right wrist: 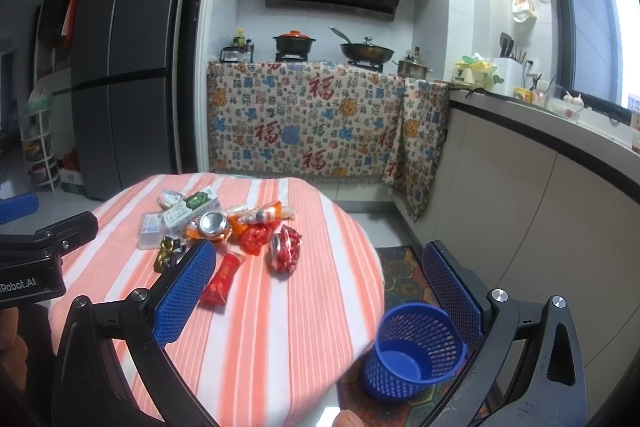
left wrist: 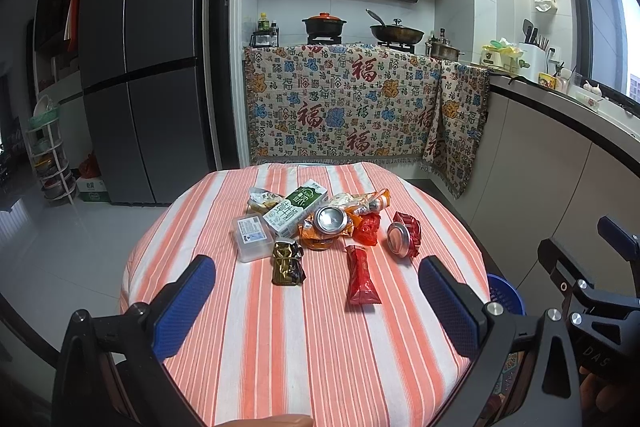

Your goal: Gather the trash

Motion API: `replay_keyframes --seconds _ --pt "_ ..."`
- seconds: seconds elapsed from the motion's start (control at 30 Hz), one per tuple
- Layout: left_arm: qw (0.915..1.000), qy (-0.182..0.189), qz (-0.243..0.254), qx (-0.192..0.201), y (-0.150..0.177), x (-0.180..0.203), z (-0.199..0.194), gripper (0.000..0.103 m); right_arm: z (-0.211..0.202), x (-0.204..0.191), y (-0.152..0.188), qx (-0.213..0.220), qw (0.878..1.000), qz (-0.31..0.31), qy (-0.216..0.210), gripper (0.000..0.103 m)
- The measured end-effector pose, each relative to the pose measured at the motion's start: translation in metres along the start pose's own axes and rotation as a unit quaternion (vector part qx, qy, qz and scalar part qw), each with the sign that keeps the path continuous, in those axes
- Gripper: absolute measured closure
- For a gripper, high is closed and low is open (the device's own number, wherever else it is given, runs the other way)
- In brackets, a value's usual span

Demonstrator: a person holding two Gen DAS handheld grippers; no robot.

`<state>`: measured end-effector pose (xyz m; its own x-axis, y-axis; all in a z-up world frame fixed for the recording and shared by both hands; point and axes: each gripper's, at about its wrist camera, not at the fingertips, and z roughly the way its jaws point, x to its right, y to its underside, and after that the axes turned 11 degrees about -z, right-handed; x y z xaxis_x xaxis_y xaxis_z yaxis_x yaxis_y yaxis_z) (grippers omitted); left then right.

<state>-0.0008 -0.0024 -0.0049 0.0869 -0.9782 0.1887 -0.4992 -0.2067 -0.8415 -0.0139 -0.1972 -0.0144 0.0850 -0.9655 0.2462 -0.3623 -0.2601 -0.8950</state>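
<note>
Trash (left wrist: 320,227), wrappers, crushed cans and a milk carton, all heaped mid-table toward twelve o'clock, none collected; blue basket (right wrist: 414,351) on the floor at four o'clock looks empty; left gripper (left wrist: 316,303) and right gripper (right wrist: 320,299) both gape wide, holding nothing.

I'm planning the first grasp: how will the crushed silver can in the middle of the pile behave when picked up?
The can looks crumpled, so it is probably light and unlikely to roll. Its bare metal may slip between the pads. It rests on an orange wrapper, which could shift or lift with it.
</note>
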Motion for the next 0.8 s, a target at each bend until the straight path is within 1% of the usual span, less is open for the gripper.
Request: replay_keyframes --seconds 0.23,0.6,0.8 --pt "1.0000 -0.002 -0.001 -0.006 0.005 -0.004 0.004 0.000 0.003 -0.002 0.001 -0.005 1.000 -0.002 -0.001 0.000" --pt "0.9999 -0.004 -0.003 -0.012 0.002 -0.005 0.006 0.000 0.005 -0.005 0.001 -0.011 1.000 -0.004 -0.005 0.000" --pt "0.9997 -0.010 -0.006 -0.023 0.002 -0.010 0.013 0.000 0.010 -0.005 0.001 -0.017 1.000 -0.004 -0.009 0.000"
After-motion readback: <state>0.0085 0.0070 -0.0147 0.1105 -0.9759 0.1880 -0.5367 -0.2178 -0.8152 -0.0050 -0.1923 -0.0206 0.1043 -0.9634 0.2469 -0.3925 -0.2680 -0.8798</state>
